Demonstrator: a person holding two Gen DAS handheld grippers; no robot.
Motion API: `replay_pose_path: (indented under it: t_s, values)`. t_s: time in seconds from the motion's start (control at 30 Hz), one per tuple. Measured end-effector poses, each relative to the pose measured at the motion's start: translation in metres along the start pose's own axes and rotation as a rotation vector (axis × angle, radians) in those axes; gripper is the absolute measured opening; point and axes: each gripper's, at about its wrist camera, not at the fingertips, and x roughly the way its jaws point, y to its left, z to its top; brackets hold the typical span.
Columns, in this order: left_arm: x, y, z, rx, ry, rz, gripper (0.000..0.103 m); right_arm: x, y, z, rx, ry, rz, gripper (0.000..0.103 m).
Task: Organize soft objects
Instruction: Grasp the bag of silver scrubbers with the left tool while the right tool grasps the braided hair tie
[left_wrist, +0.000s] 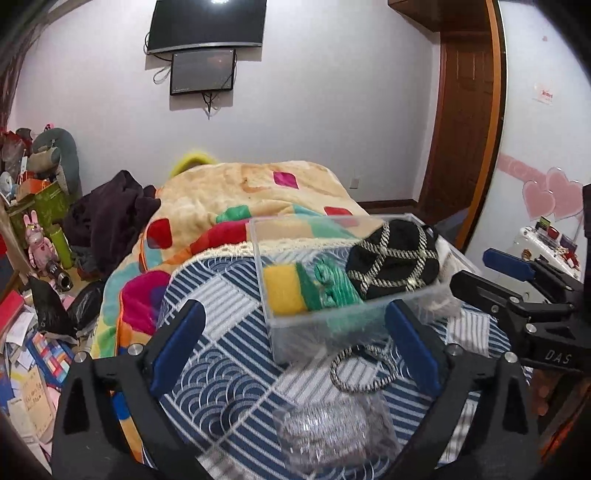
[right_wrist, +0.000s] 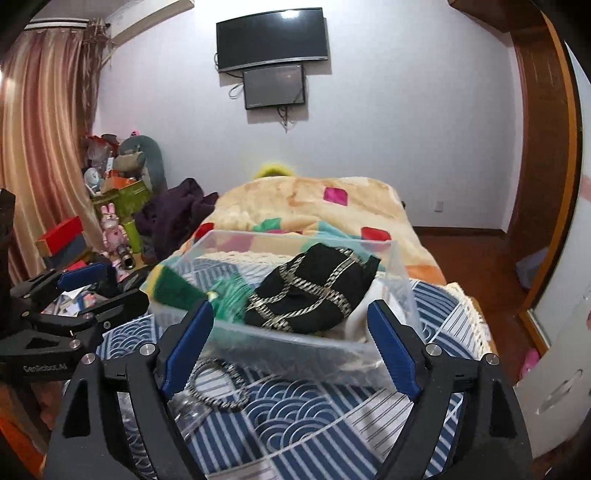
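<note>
A clear plastic box (left_wrist: 280, 258) stands on the blue-and-white patterned cloth (left_wrist: 221, 380) on the bed. It holds a yellow-and-green sponge (left_wrist: 286, 291), a green cloth (left_wrist: 332, 288) and a black pouch with gold chain pattern (left_wrist: 393, 254); the pouch also shows in the right wrist view (right_wrist: 314, 291). A loose braided loop (left_wrist: 360, 373) and a clear packet of silvery material (left_wrist: 332, 435) lie in front of the box. My left gripper (left_wrist: 295, 354) is open and empty before the box. My right gripper (right_wrist: 291, 350) is open and empty, close to the box's near wall (right_wrist: 295, 350).
A colourful blanket (left_wrist: 258, 192) covers the bed behind the box. Dark clothing (left_wrist: 110, 214) lies at its left. Cluttered toys and boxes (left_wrist: 40, 221) fill the floor on the left. A wooden door (left_wrist: 465, 110) and white cabinet (right_wrist: 561, 332) stand right.
</note>
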Motion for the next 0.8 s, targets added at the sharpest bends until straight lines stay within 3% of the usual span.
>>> replay_pose_path:
  t_s: [0.13,0.47,0.7,0.8]
  values:
    - [-0.002,0.001,-0.015,-0.009,0.053,-0.015,0.1,0.006,0.004,-0.013,0.013,0.026,0.042,0.083]
    - [0.001,0.009,-0.052,-0.052,0.141,-0.009,0.1,0.043,0.018,-0.05,0.021,0.202,0.102,0.082]
    - [0.01,0.009,-0.065,-0.061,0.187,-0.034,0.1,0.064,0.033,-0.06,0.008,0.307,0.163,0.052]
    - [0.014,0.005,-0.068,-0.058,0.2,-0.04,0.1,0.066,0.032,-0.062,0.016,0.318,0.157,0.032]
